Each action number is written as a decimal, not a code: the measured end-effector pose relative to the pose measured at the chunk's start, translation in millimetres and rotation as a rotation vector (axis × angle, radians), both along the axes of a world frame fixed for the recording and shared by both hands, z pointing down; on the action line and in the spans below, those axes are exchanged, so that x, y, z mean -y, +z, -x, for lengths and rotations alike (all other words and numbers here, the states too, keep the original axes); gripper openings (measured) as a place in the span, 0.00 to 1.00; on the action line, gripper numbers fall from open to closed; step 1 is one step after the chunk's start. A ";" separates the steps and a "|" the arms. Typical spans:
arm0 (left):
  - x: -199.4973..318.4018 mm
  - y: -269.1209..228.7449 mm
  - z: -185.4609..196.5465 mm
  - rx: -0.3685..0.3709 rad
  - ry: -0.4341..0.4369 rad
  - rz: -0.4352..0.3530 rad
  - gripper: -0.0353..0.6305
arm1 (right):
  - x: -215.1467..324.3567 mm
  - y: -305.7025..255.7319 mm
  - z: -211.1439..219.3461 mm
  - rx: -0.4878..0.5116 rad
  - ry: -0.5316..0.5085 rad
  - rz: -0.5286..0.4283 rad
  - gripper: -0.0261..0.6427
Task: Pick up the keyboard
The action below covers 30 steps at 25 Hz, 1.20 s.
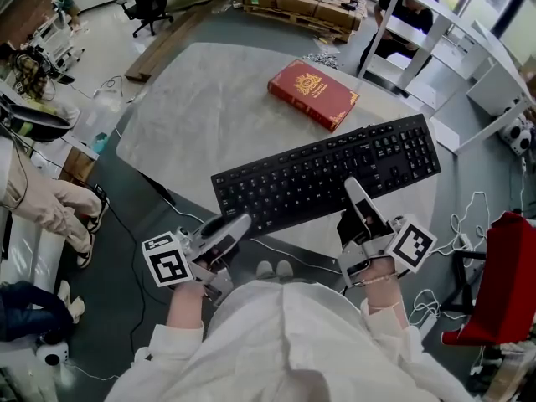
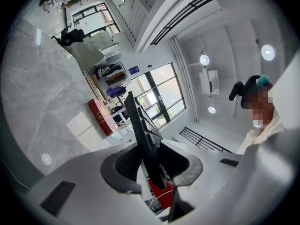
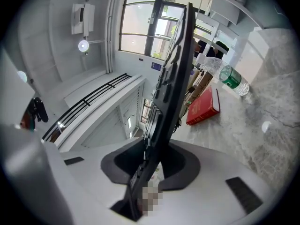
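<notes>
Left gripper (image 1: 235, 226) is clamped on the keyboard (image 1: 327, 172), biting its near long edge toward the left end. Left gripper view confirms: board seen edge-on, pinched between both pads. Right gripper (image 1: 356, 194) is the same, closed on the near edge in the right half, with the board wedged between its pads too. Both point roughly level, marker cubes facing up.

Keyboard: black, full-size, lying diagonal, with its right end farther from the person. It sits over the near rim of the grey marble table (image 1: 188, 120). Both gripper views show a gap between board and tabletop, so it's off the surface, carried by the two grippers alone.

Red book (image 1: 312, 93) with a gold emblem lies flat on the table beyond the keyboard, well apart from it. Green-labelled bottle (image 3: 230, 77) shows past the book in the right gripper view; can't tell what it stands on.
</notes>
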<state>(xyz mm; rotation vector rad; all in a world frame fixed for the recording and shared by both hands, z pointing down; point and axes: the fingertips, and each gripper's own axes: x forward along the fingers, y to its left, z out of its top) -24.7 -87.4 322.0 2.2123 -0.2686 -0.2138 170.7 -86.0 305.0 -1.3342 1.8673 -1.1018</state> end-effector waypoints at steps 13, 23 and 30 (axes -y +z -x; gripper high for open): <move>-3.1 1.8 4.6 -0.001 0.007 -0.011 0.22 | -2.5 3.0 4.6 0.014 -0.008 0.004 0.21; -2.6 1.0 2.6 -0.005 0.011 -0.016 0.22 | -5.6 4.1 1.7 0.025 0.004 0.008 0.21; -0.1 3.9 5.9 -0.012 0.017 -0.017 0.22 | -4.4 4.9 5.9 0.022 0.012 0.001 0.21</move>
